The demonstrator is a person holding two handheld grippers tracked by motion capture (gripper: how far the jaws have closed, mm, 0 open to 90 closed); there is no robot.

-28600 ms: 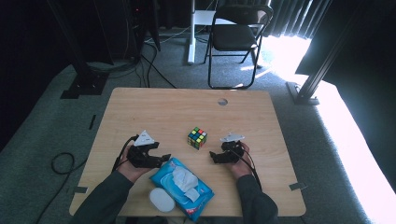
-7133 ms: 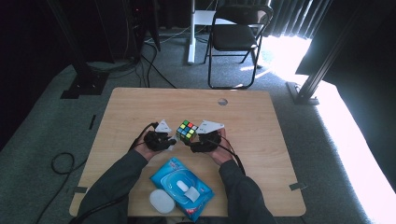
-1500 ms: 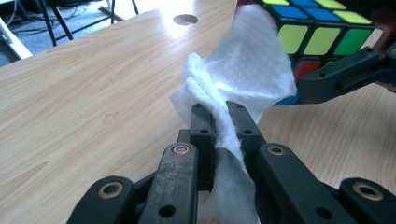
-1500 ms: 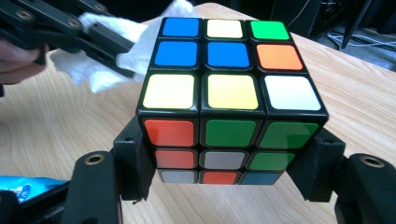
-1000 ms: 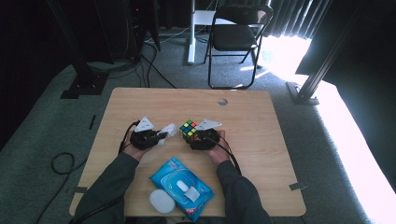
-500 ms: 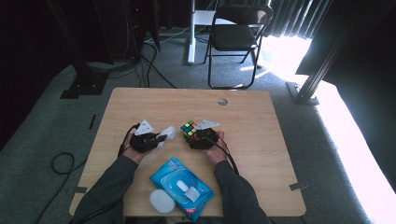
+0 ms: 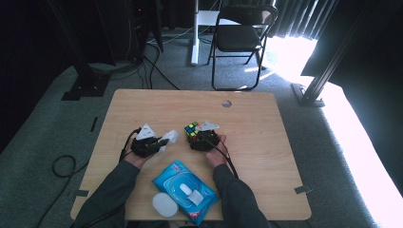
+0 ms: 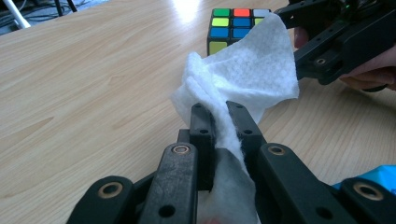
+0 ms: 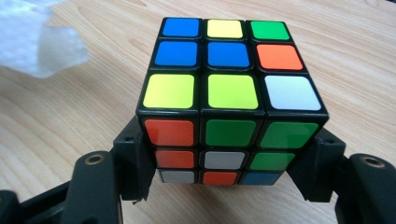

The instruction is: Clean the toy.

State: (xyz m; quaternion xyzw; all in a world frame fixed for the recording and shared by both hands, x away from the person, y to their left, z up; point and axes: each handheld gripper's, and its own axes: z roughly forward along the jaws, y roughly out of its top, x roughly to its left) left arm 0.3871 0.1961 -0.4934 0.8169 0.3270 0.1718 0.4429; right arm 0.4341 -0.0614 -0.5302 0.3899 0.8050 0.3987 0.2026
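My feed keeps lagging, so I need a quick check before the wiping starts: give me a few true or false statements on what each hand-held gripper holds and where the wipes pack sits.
1. The left hand-held gripper is shut on a white wipe. True.
2. The right hand-held gripper is empty. False: its jaws clamp the puzzle cube by its sides.
3. The cube's top centre square is blue. True.
4. The blue wipes pack lies at the table's far edge. False: it lies at the near edge, between the forearms.
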